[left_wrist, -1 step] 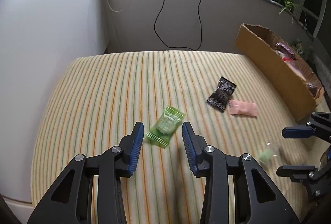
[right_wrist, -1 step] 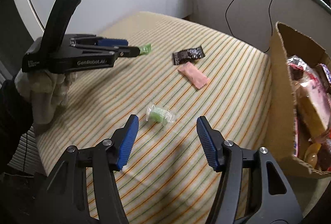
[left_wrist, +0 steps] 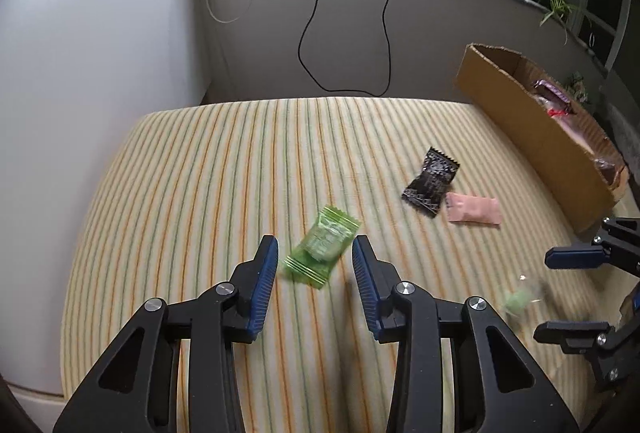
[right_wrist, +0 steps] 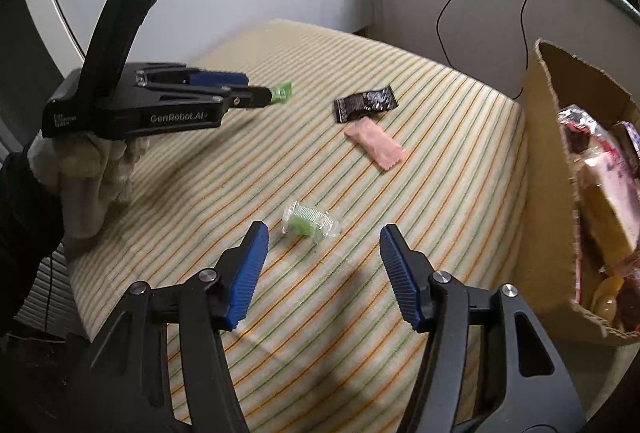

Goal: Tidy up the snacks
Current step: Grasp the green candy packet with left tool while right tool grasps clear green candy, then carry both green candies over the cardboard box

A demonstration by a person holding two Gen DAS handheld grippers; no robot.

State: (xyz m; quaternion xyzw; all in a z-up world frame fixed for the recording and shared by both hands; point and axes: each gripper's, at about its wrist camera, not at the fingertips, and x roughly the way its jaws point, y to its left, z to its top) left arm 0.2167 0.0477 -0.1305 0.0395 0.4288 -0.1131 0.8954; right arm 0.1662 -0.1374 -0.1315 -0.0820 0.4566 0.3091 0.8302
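The left gripper (left_wrist: 314, 261) is closing, with the green candy (left_wrist: 322, 247) between its blue pads but not pinched yet. The right gripper (right_wrist: 324, 249) is closing too, around the clear wrapped sweet (right_wrist: 310, 221) at the middle of its view. I think a thin wrapper could slip out sideways. The cardboard box (right_wrist: 548, 161) waits at the right edge.

One brand name can be read
"GenRobot.AI" stands in pale letters on the black side of the left tongs (right_wrist: 276, 95); a small label at their rear end is too fine to read
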